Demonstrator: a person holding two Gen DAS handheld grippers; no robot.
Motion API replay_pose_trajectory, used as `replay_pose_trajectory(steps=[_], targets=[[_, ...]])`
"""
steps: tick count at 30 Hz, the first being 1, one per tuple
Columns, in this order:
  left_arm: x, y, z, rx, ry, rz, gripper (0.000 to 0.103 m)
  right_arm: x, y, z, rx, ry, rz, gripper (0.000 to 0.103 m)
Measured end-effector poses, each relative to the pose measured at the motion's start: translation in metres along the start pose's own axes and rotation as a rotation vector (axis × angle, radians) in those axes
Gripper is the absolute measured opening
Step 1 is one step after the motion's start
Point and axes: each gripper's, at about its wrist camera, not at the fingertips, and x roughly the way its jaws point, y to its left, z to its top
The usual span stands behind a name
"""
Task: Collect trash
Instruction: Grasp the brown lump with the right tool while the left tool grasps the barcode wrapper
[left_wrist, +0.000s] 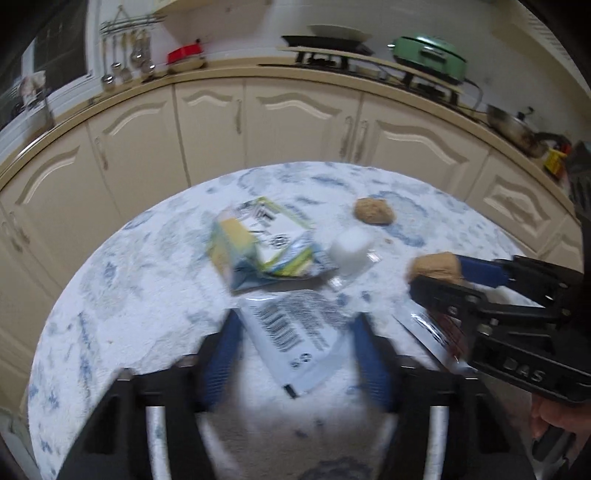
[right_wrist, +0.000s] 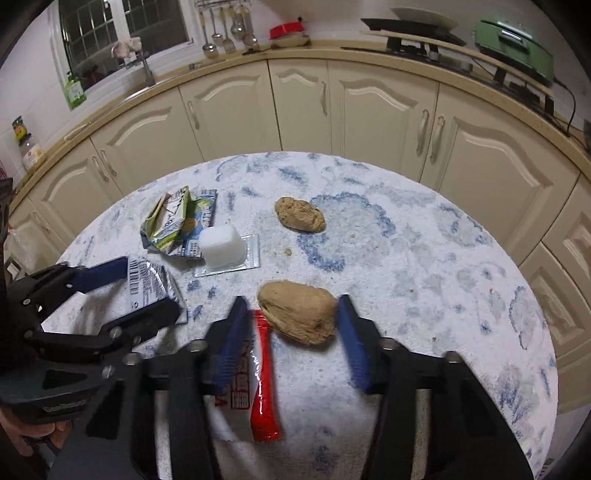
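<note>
The left gripper sits low at the table's near edge, its jaws either side of a white barcode wrapper. The pads reach the wrapper's edges, but through the blur I cannot tell whether they press. The wrapper's long axis runs from the near edge toward the table's middle, slightly askew.

To its right, the right gripper straddles a brown lump, jaws apart, with a sliver of gap at the left pad. The lump's long axis lies across the jaws. A red wrapper lies beside it, partly under it, pointing away from the near edge.

The step in hand looks like the grasp: both claws need to close firmly, then lift. A crushed carton, a white cup and a second lump wait toward the far edge.
</note>
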Motion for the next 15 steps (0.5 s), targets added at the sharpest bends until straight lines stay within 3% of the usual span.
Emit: replay_pose_trajectory(steps=[8, 15], targets=[[0.007, 0.009, -0.003, -0.031, -0.006, -0.112, 0.015, -0.013, -0.007, -0.011, 0.026, -0.019, 0.013, 0.04], [-0.004, 0.013, -0.008, -0.009, -0.043, -0.152, 0.01, -0.035, -0.013, -0.024, 0.053, -0.049, 0.027, 0.04]])
